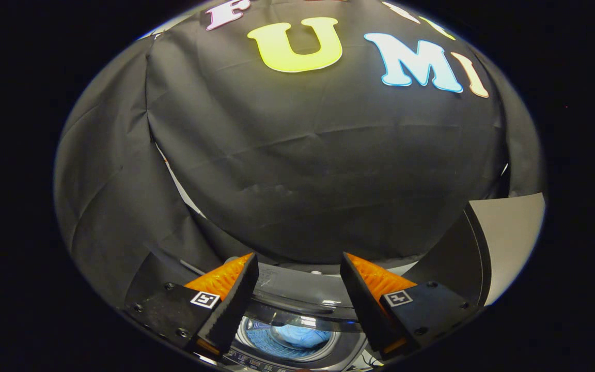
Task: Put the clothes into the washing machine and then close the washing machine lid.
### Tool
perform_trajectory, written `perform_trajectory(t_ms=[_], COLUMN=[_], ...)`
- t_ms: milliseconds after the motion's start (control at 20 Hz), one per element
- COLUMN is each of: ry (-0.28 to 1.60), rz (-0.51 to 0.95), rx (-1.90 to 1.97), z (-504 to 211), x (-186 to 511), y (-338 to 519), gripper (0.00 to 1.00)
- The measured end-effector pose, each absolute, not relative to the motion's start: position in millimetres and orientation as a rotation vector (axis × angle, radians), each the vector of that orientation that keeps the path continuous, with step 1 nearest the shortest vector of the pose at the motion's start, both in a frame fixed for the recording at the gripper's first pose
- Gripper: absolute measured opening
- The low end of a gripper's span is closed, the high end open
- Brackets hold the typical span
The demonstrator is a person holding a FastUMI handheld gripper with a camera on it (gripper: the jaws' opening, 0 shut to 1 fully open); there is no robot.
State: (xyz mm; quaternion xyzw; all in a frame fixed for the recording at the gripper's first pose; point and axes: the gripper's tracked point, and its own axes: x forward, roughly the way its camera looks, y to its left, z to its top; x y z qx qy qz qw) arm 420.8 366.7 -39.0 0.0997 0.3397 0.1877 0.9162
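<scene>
Washing machine [297, 305] lies open below the spread fingers; pale blue clothes [300, 336] rest in its drum.

The camera rides on the gripper [297, 268], looking forward along its spread fingers toward the booth's wall [302, 170]. It sits close above the washing machine [297, 310], whose open drum lies between them.

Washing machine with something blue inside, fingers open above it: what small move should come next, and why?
Probably reach for the lid to close it. The blue clothes already lie in the washing machine drum, and the gripper is open, holding nothing. Where the lid stands I cannot tell.
</scene>
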Motion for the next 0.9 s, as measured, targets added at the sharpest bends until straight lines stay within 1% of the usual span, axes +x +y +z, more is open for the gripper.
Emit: perform_trajectory(t_ms=[650, 900], ry=[0.658, 0.687], rz=[0.365, 0.397], rx=[0.191, 0.216], z=[-41, -47], x=[403, 391], y=[366, 371], gripper=[0.99, 0.99])
